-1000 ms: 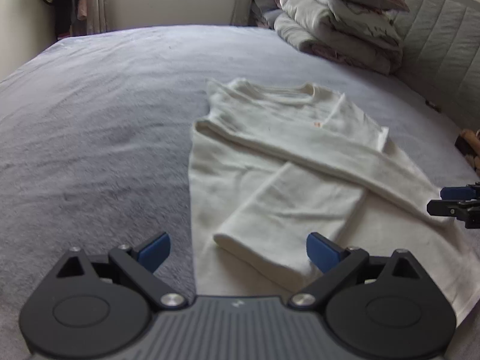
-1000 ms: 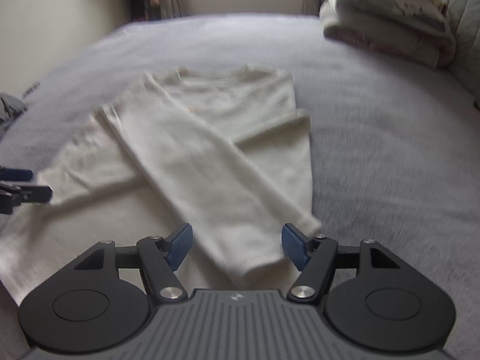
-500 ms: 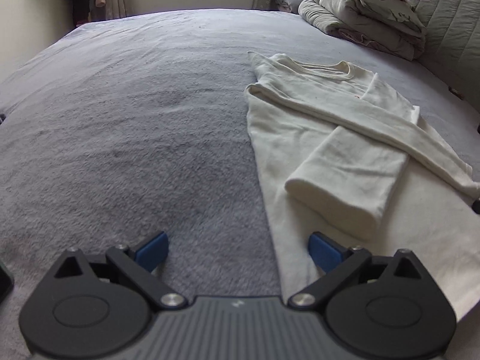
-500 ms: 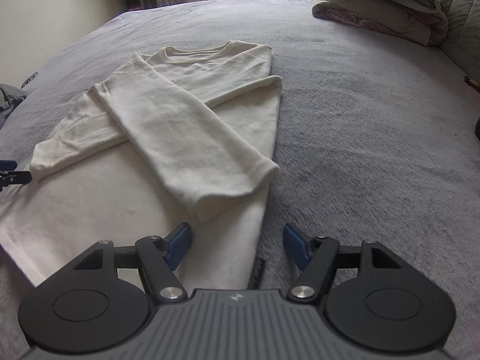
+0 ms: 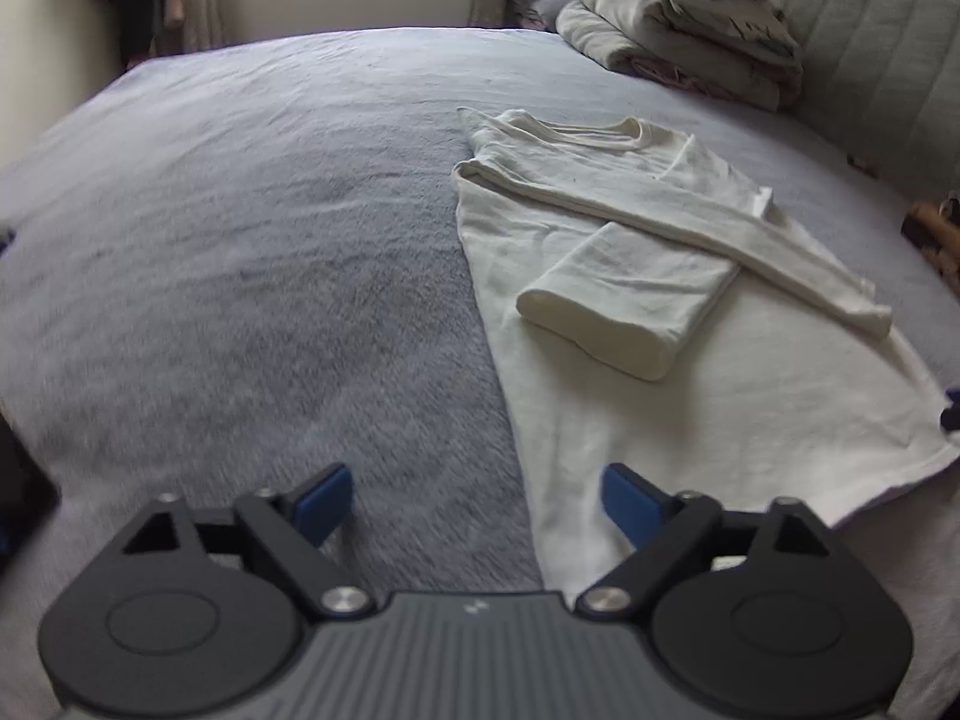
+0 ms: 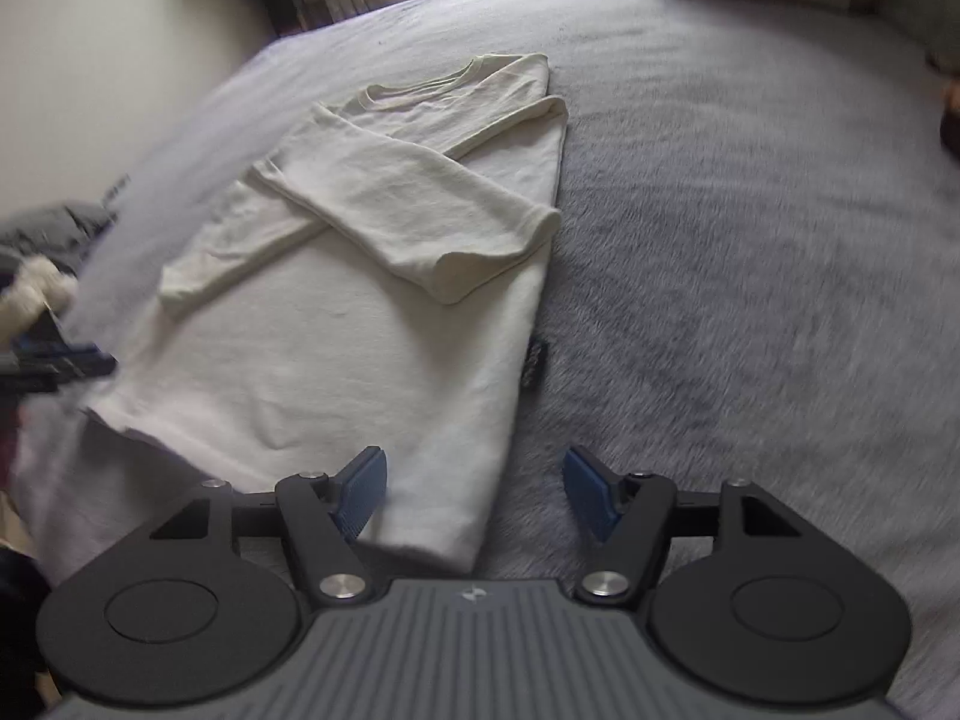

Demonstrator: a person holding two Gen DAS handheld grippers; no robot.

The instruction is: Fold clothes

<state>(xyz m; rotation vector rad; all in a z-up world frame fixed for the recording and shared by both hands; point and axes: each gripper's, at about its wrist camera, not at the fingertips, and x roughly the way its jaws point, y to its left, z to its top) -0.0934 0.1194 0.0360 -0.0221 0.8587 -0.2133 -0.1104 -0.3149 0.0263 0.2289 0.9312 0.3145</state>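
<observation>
Cream knit, long-sleeved, the shirt (image 5: 690,396) lies flat on the grey bedspread (image 5: 270,276), collar toward the far end where bedding is stacked (image 5: 678,24) by the headboard. Both sleeves (image 6: 414,210) are already folded in and cross over the chest, so the sleeve step looks done; the body is not yet folded, its hem spread along the near edge of the bed. What is left, as I judge it, is lifting the hem corners and carrying them up toward the collar. The left gripper (image 5: 474,504) hovers over the near left hem corner, one blue pad over bare bedspread and the other over cloth; its jaws stand apart and are closing, but the pads press on nothing yet. The right gripper (image 6: 474,492) straddles the near right hem corner likewise, jaws apart and narrowing, the shirt's edge between them but unpinched. A small dark tag (image 6: 536,360) shows at the right side seam.
</observation>
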